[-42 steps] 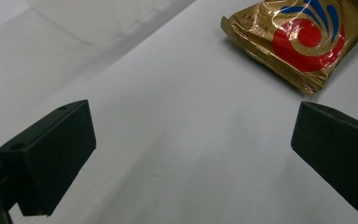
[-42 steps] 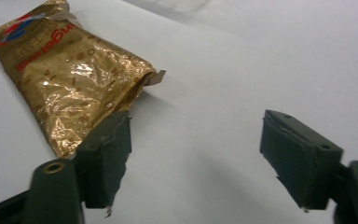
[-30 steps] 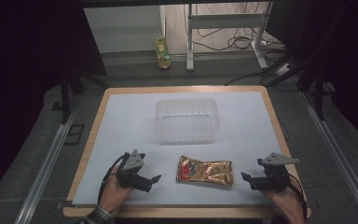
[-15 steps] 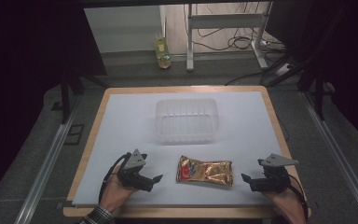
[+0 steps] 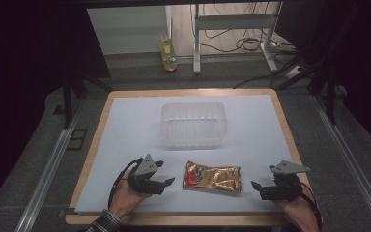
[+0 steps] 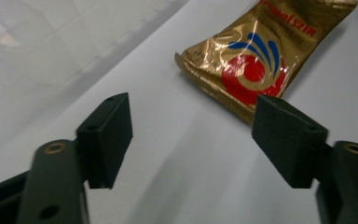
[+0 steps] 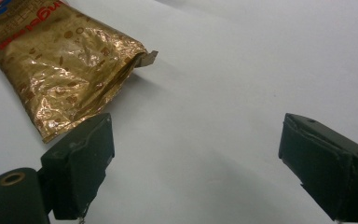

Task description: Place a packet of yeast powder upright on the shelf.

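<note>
White table [image 5: 125, 125] unchanged | gold packet [image 5: 212, 177] unmoved | left hand-held gripper [image 5: 166, 182], right hand-held gripper [image 5: 255, 185] still released

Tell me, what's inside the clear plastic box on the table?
Nothing that I can see: the clear box looks empty, its ribbed bottom showing through. The gold snack bag lies outside it, nearer the person.

The left gripper [image 6: 193, 140] has two black jaws that stand wide apart with nothing between them. They hang just above a white table top [image 6: 182, 163]. Past the jaws, up and to the right, a shiny gold packet [image 6: 261, 51] lies flat on the white top. It has a red circle and blue stripes on it. At the upper left sits a clear plastic tub [image 6: 42, 42], a bit blurry.
</note>
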